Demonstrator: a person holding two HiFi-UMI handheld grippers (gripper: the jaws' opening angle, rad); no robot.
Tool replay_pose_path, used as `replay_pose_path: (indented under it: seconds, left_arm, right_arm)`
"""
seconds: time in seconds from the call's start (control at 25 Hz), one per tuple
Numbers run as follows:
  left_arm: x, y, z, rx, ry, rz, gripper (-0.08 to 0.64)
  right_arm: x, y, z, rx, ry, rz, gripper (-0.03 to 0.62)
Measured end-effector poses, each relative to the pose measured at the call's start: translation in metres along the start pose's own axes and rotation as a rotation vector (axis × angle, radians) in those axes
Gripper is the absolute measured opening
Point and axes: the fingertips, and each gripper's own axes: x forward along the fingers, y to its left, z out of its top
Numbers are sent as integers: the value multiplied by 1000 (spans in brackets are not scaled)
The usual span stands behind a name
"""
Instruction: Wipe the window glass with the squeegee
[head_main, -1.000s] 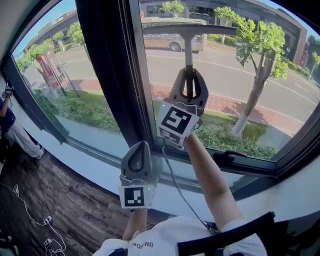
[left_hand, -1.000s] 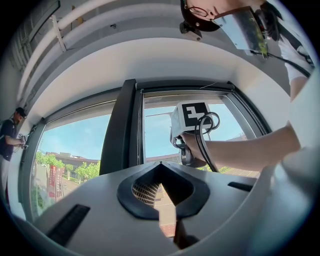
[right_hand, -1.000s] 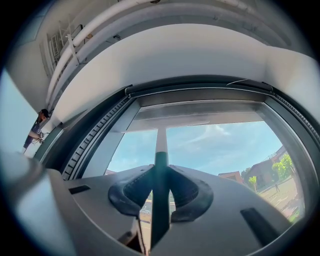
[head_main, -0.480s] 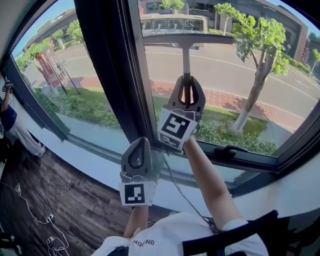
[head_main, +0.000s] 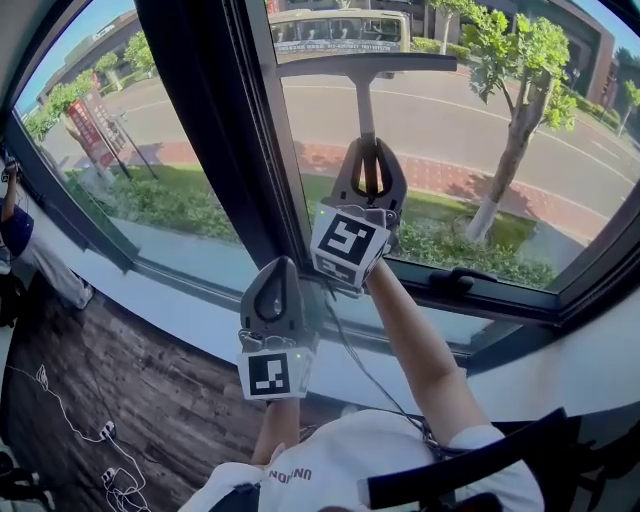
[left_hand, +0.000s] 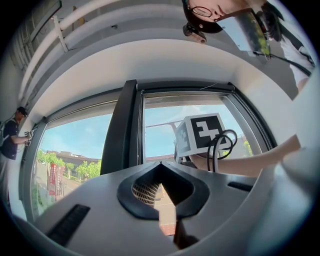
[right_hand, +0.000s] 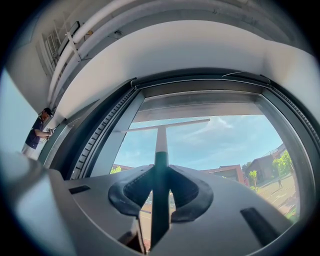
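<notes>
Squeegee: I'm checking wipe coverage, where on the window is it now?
In the head view the squeegee is at the right-hand pane, blade horizontal high up, just right of the dark frame post, handle clamped in the right gripper below.

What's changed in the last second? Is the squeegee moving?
The right gripper has drawn the squeegee slightly down the window glass, toward the lower frame; its fingers stay shut on it. The left gripper stays low by the sill, shut and empty.

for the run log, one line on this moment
right tool: shut on squeegee | blade high on window glass | left tool: shut, empty, low
</notes>
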Motion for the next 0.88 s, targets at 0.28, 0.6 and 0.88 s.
replay_pose_path:
  seconds: [0.28,0.6,0.88]
  left_arm:
    - [-2,-3,-1,-50,12,12,-5]
    - [-6,1,-1,-54,7,19,-5]
    - [-9,4,3,-53,3,15,-5]
  right_arm:
    - [-11,2,-19,10,47,7,97]
    - [-26,8,-40,19,102,12,97]
    - [-35,11,-47,27,132,8,97]
